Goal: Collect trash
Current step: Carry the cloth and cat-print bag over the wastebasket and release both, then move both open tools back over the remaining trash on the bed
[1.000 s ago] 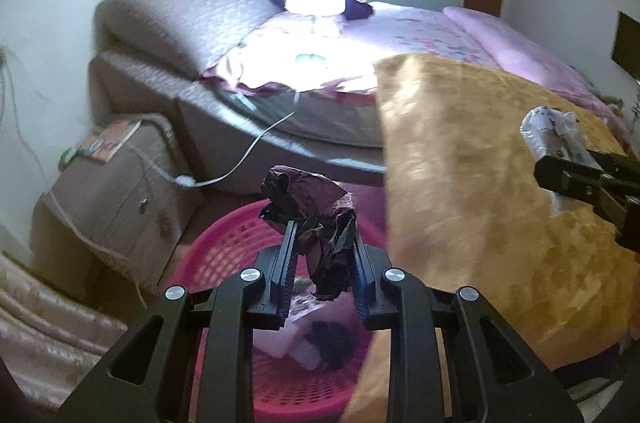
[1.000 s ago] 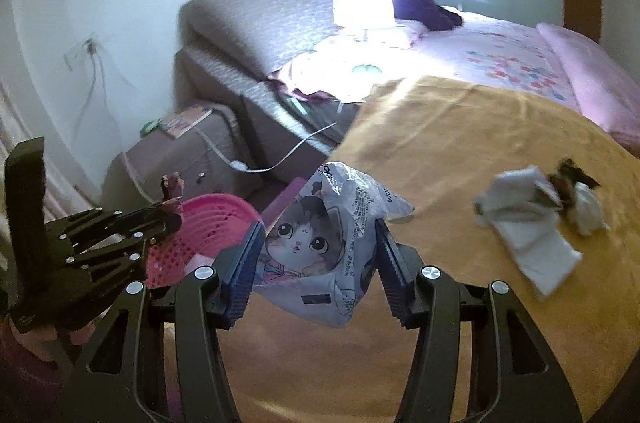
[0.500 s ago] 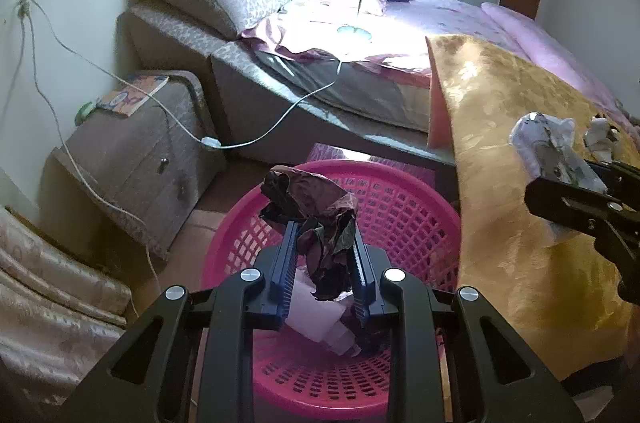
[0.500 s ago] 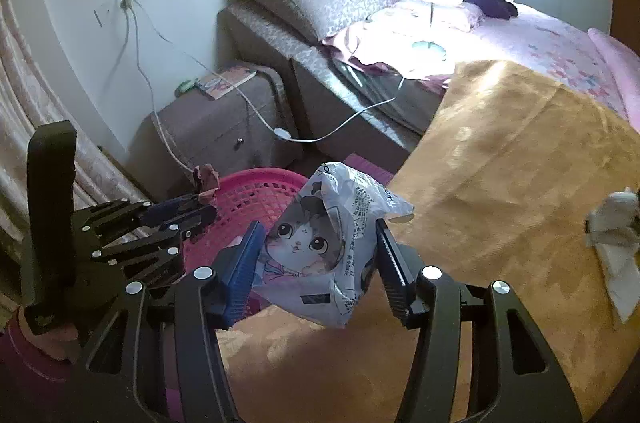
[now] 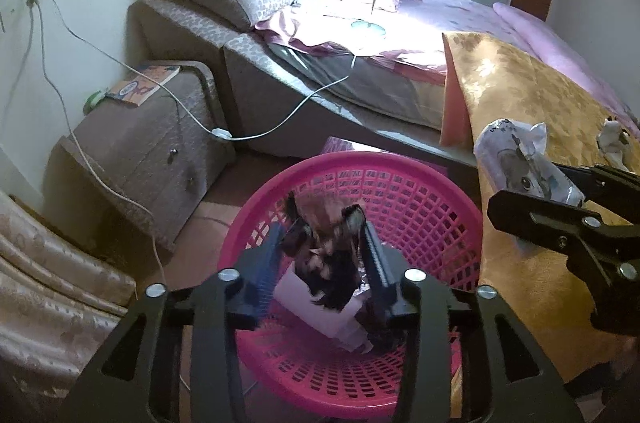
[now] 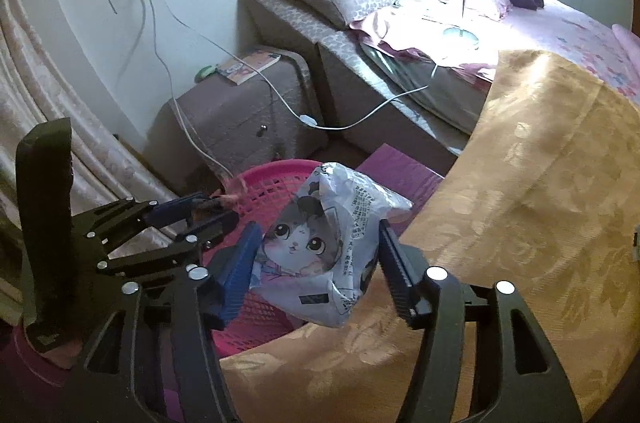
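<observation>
Both of my tongs have swung off the gold bedspread toward the pink basket on the floor since a second ago, and both have begun to let go.

On the left, my left tongs hang directly over the basket, which a second ago lay only partly under them. Their jaws were pinched tight on the dark crumpled wrapper; now they are opening. The wrapper, blurred, is between the pads and looks to be slipping down toward the white paper already lying in the basket. I judge that piece as good as delivered.

Further right, my right tongs have reached the near edge of the bedspread, with the basket's rim showing just behind and to the left of them. They carry the cat-print bag, and their jaws are opening too. The left pad is against the bag, the right pad seems just clear of it. The bag hangs over the boundary of basket and bedspread, so it may catch the rim or land on the cloth.

Far right on the bedspread, a white crumpled tissue waits, so collecting is not finished.
</observation>
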A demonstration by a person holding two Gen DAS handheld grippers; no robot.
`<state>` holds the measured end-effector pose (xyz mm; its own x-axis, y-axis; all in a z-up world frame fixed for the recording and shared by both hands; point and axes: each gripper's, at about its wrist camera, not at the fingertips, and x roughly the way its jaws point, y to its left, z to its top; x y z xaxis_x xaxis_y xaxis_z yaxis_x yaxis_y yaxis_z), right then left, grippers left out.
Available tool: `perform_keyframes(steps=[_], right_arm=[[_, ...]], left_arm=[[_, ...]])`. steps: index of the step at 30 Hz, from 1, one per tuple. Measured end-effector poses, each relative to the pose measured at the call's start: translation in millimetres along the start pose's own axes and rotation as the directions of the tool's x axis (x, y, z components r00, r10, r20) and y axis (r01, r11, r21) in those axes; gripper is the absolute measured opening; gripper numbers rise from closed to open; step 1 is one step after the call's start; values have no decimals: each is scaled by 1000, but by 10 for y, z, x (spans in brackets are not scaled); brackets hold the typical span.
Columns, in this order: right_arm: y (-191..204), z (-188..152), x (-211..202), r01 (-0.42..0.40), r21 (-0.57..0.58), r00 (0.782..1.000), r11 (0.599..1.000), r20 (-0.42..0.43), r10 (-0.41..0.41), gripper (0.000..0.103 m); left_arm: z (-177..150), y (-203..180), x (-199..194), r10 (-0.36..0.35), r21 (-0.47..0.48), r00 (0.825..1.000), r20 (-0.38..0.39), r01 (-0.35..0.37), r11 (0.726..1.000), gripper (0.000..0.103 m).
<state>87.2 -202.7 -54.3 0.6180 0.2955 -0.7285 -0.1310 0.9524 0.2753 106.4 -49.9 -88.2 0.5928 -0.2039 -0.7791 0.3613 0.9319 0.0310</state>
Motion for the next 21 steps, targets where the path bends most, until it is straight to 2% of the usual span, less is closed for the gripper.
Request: perform_keyframes(steps=[2, 4, 8, 15, 21], right_arm=[[-2, -14, -7, -4, 3, 1000, 1000, 2, 4, 63], [-3, -16, -8, -6, 10, 1000, 1000, 6, 6, 67], [-11, -23, -26, -1, 15, 1000, 1000, 13, 1, 70], [-38, -79, -124, 17, 23, 999, 1000, 37, -18, 70], [-100, -190, -336, 59, 37, 995, 998, 83, -62, 70]], left_arm=[[0, 8, -11, 2, -4, 1000, 5, -2, 1000, 52], [5, 15, -29, 5, -10, 1000, 13, -5, 1000, 58], [12, 32, -72, 15, -12, 999, 29, -15, 1000, 64], [32, 77, -105, 13, -39, 999, 37, -11, 999, 71], [33, -1, -175, 0, -21, 998, 66, 1, 1000, 73]])
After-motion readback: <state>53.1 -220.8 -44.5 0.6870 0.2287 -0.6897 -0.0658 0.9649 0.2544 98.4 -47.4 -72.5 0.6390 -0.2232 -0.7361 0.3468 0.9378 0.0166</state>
